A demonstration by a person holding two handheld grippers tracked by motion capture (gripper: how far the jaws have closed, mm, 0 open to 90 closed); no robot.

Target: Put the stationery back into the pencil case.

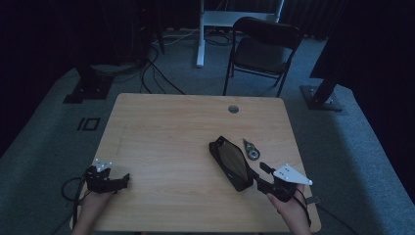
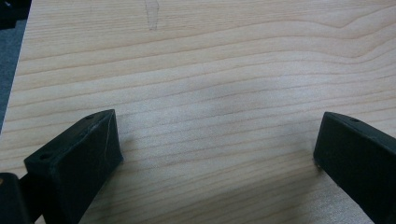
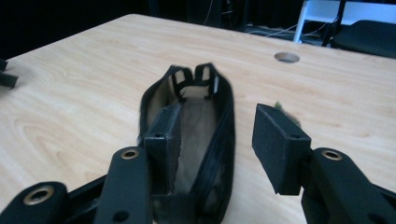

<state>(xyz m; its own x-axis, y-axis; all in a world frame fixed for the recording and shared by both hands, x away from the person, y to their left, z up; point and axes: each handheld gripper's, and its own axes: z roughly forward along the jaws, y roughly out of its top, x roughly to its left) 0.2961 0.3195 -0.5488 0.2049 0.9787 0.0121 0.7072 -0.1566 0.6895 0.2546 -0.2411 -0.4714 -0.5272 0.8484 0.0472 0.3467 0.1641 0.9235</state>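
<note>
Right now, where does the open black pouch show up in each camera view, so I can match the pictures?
High view: the black pouch lies right of the table's middle, just ahead of the right gripper.
Right gripper view: the pouch sits at centre, one jaw inside its open mouth, the other outside.
Left gripper view: not in it; bare tabletop.
Shared landmark: the round cable hole beyond the pouch.

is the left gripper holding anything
No, the left gripper has its jaws wide apart over the bare wooden table, with nothing between them.
</note>
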